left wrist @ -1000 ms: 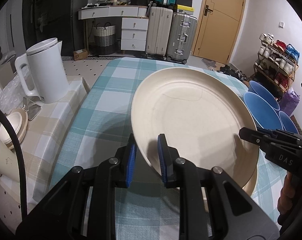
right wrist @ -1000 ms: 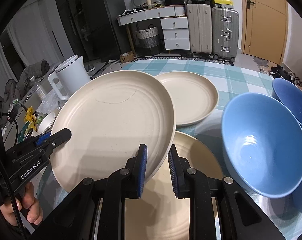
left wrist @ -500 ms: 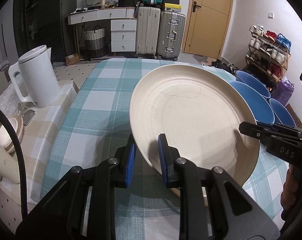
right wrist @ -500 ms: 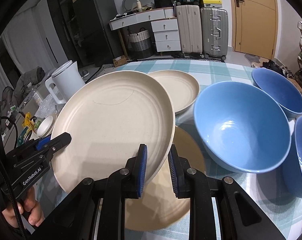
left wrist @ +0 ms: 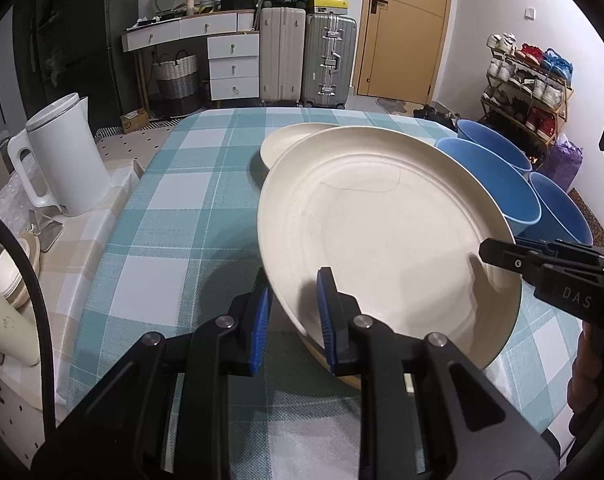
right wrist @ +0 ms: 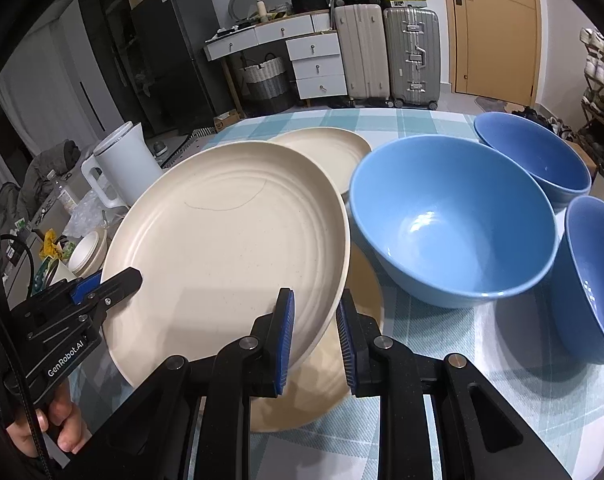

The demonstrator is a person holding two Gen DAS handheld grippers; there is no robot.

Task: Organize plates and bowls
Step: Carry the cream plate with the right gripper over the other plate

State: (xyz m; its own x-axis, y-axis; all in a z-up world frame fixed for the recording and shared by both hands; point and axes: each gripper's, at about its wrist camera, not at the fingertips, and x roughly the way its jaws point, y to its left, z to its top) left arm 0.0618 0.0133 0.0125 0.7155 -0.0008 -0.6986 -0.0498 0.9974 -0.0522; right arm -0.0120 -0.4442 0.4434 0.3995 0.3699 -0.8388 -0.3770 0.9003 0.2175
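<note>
A teal-and-white checked cloth covers the table (left wrist: 190,208). Above it, the left gripper (left wrist: 292,308) and right gripper (right wrist: 313,336) each have jaws pinching opposite rims of a tilted cream plate (left wrist: 381,232). Three blue bowls (right wrist: 453,224) crowd the right edge. Suitcases (left wrist: 329,60), white drawers (left wrist: 234,66) and a shoe rack (left wrist: 529,76) stand beyond.

"DAS" printed white on right gripper (left wrist: 497,254) body, left wrist view. "GenRobot.AI" printed white on left gripper (right wrist: 132,278) body, right wrist view.
</note>
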